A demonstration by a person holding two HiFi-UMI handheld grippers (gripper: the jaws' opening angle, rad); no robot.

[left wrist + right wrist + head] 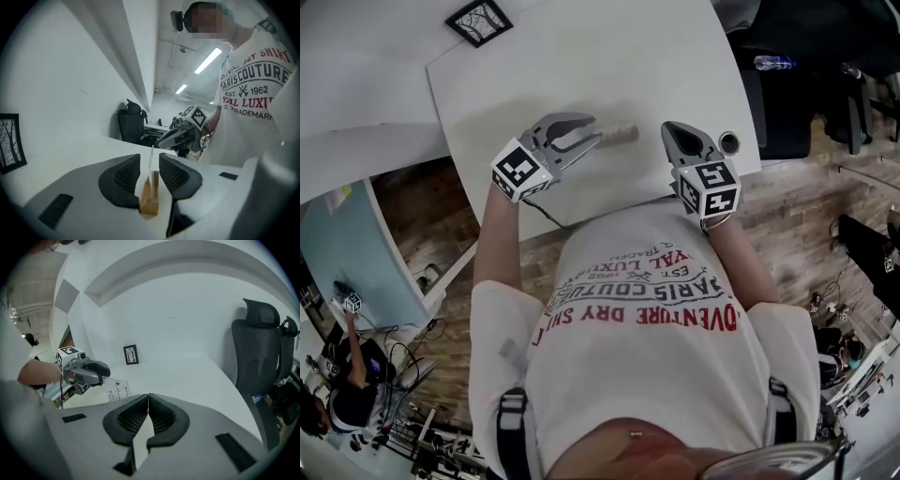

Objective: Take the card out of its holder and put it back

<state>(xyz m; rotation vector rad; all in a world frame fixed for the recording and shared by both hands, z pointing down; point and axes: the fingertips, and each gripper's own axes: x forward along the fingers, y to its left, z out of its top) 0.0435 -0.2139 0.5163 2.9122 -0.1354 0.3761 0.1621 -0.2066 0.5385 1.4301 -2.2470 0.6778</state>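
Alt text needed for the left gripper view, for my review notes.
The left gripper holds its dark ribbed jaws apart on either side of a thin clear card, upright in its wooden block holder on the white table, pads not touching it. Beyond, the right gripper is held before a person in a white printed T-shirt.

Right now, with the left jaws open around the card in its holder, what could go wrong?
1. The left gripper has its jaws apart, close either side of the thin card; backing out crooked could snag it and tip the wooden holder.
2. Nothing braces the holder: the right gripper is shut, empty and off to the side, so it may slide.
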